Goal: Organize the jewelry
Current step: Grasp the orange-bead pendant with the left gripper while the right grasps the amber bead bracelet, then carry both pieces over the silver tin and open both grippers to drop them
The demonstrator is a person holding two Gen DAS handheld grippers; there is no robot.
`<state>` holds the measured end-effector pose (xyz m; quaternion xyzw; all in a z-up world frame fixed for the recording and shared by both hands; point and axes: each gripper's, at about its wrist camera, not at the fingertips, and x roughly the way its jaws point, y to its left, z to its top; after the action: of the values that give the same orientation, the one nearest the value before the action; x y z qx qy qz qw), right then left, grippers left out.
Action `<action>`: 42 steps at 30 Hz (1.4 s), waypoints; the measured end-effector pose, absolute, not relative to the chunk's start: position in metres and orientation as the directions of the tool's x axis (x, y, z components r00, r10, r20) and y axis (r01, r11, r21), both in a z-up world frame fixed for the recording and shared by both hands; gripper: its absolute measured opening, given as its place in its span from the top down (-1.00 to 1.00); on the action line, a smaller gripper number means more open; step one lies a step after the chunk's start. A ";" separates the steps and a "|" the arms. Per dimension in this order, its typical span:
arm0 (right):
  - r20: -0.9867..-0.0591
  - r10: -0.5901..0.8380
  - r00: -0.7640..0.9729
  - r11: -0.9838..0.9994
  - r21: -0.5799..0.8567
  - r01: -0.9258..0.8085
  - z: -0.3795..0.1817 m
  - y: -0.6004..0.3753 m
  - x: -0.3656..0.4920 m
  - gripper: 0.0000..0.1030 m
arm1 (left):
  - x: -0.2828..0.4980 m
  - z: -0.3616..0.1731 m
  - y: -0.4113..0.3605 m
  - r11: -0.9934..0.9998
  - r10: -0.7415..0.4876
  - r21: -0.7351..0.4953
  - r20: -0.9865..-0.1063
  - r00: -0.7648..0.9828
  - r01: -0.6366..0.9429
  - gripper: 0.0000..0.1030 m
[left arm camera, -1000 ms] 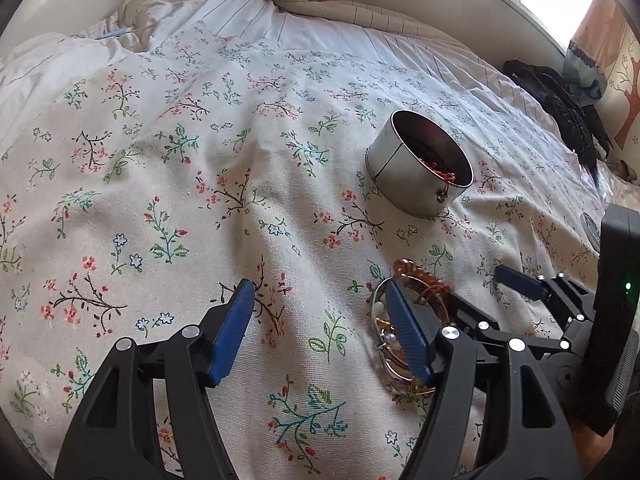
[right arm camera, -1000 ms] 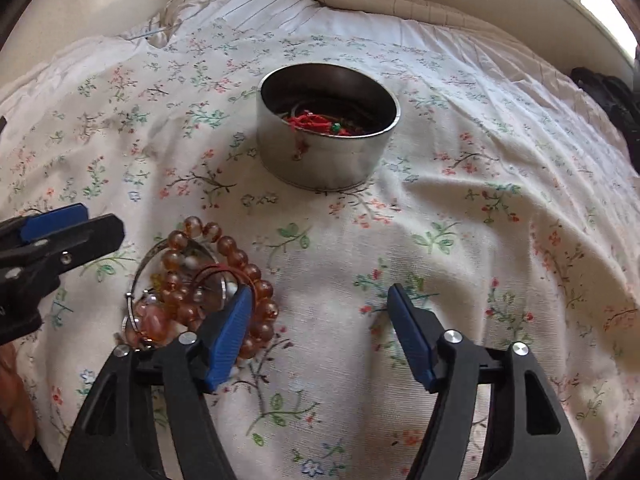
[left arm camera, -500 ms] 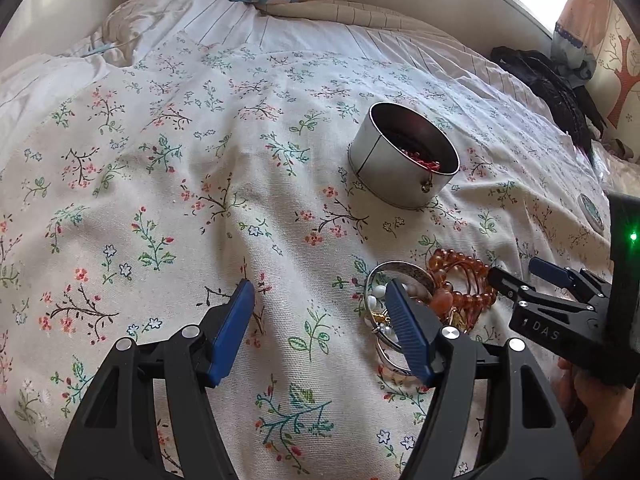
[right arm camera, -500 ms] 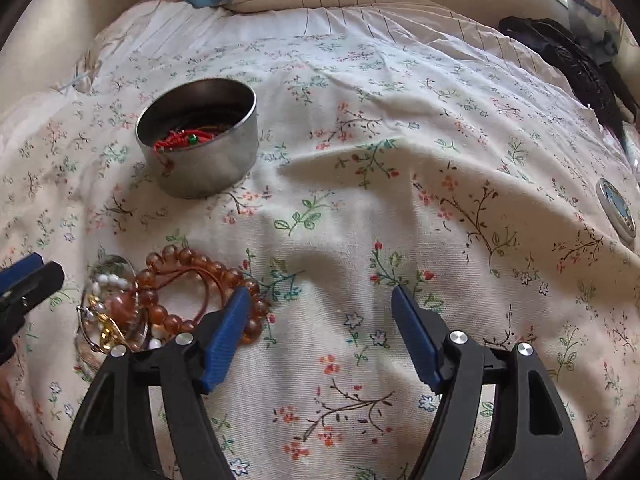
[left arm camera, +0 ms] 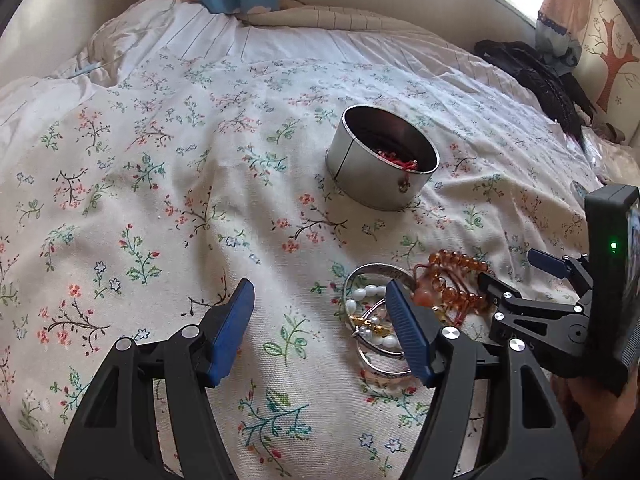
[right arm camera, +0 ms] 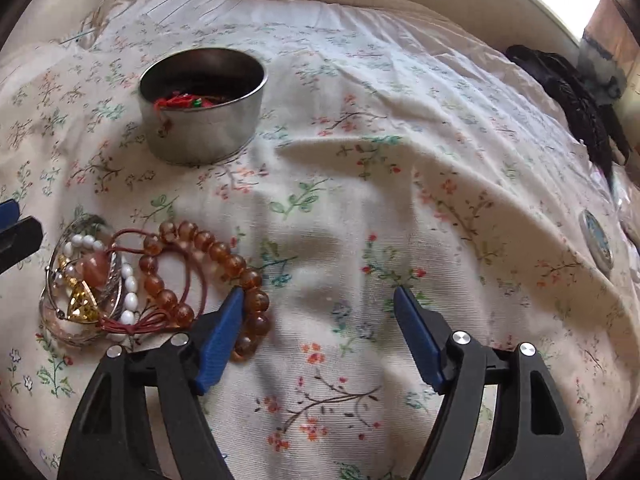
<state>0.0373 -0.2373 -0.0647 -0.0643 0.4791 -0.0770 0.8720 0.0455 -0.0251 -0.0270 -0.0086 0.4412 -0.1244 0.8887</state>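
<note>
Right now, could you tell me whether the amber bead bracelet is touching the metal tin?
Apart. The right wrist view shows bare floral bedspread between the amber bead bracelet and metal tin.

Shiny metal tin (left arm camera: 382,174), glossy amber beads (right arm camera: 224,254), matt floral cloth (right arm camera: 360,200)

No readable text, label, brand or number anywhere in either view. Only a small green indicator light (left arm camera: 613,245), glowing on the black boxy housing (left arm camera: 608,280) of the right gripper (left arm camera: 516,270), to the right of the left gripper's blue-padded fingers. Faint embossed marks on that gripper's black body, too blurred to read. Round blue-patterned disc (right arm camera: 596,243) far right of the right gripper's fingers, its design too small to read.
</note>
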 end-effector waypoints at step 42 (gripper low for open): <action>-0.639 0.433 0.636 0.831 0.555 -0.008 -0.044 -0.282 0.028 0.75 | 0.049 -0.019 -0.029 0.927 -0.371 -0.248 -0.727 0.578 0.282 0.70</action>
<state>0.0282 -0.2815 -0.0443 0.2609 0.4070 0.1272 0.8661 0.0486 -0.0292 -0.0190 -0.0526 0.4210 -0.1840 0.8866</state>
